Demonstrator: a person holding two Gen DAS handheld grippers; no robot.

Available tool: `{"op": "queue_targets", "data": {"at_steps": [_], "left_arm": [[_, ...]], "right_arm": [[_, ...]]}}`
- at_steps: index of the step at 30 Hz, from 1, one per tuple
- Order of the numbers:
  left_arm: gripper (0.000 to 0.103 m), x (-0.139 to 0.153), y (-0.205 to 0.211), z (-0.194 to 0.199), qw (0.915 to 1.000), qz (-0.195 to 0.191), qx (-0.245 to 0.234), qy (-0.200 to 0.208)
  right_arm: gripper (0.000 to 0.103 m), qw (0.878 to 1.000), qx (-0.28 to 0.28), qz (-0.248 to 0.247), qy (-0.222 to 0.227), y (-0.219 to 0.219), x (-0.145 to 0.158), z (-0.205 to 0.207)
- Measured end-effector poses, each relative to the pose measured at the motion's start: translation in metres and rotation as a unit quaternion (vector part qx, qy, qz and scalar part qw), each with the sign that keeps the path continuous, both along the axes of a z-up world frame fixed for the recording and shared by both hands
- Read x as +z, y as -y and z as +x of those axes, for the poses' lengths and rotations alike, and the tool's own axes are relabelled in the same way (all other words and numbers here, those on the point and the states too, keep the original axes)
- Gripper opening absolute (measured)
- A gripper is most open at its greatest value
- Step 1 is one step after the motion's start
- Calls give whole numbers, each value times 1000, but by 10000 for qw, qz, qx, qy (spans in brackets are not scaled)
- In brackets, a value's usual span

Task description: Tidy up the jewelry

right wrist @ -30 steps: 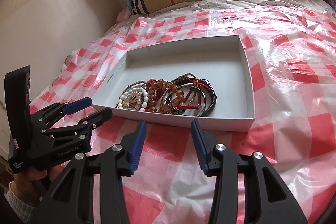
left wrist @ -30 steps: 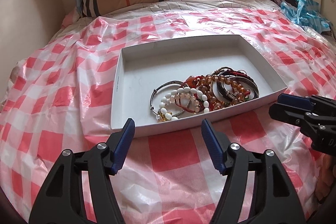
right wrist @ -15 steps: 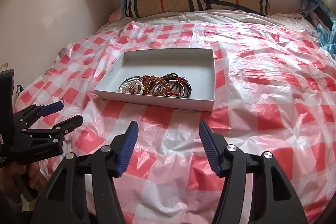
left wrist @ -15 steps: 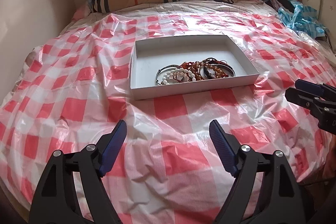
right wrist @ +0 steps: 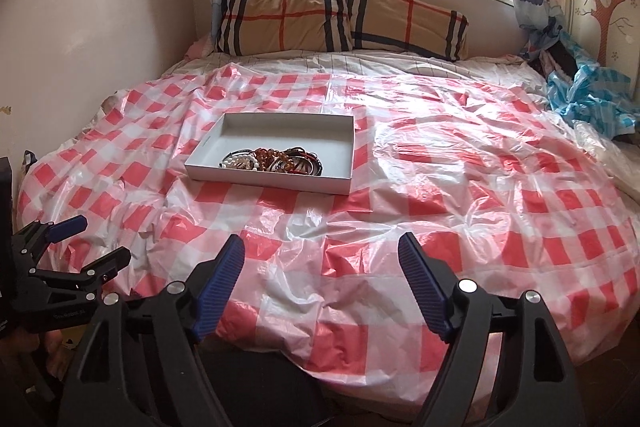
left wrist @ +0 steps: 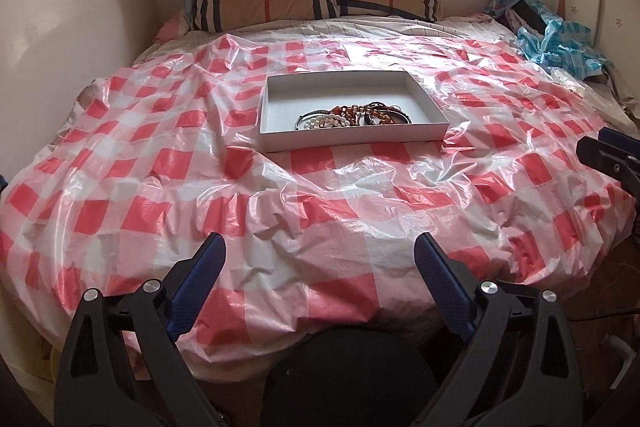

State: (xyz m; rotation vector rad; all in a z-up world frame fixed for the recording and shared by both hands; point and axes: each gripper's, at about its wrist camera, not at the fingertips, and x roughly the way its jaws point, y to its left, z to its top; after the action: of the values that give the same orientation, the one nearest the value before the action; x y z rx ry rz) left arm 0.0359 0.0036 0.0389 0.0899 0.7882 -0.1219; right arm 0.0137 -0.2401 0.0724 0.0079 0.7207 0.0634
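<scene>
Both hand-held grippers (left wrist: 318,279) (right wrist: 320,277) farther back from jewelry tray (left wrist: 276,139), jaws wider.

Glossy crinkled plastic sheet (left wrist: 320,195), matt white cardboard tray (left wrist: 276,115)

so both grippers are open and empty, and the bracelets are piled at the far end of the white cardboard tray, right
Not quite. The left gripper and right gripper are open and empty, but the beaded and bangle bracelets lie at the near end of the shallow white cardboard tray; the right wrist view shows it.
</scene>
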Motion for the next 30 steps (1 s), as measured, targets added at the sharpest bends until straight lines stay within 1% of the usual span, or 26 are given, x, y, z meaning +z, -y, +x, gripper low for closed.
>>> {"op": "queue_targets", "data": {"at_steps": [5,9,14,20,28,30], "left_arm": [[93,13,4,-22,9999,12,-44,164],[94,24,8,-33,9996,6,-100,274],[95,36,13,-46,9991,57,-161,400],[95,41,14,-57,9988,81,-183,451],[95,49,19,-66,9982,165,-221,536],[95,51,21,-67,9980,223,-197,566]], "right_arm": [[81,9998,-30,-128,169,0,14,-28],[82,9995,-30,-178,271,-2,22,-46],[86,9990,-34,-196,401,-2,30,-63],[87,9988,-22,-213,440,-3,33,-77],[89,9988,-18,-184,448,-3,32,-78],[89,9989,-9,-114,444,-3,32,-83]]}}
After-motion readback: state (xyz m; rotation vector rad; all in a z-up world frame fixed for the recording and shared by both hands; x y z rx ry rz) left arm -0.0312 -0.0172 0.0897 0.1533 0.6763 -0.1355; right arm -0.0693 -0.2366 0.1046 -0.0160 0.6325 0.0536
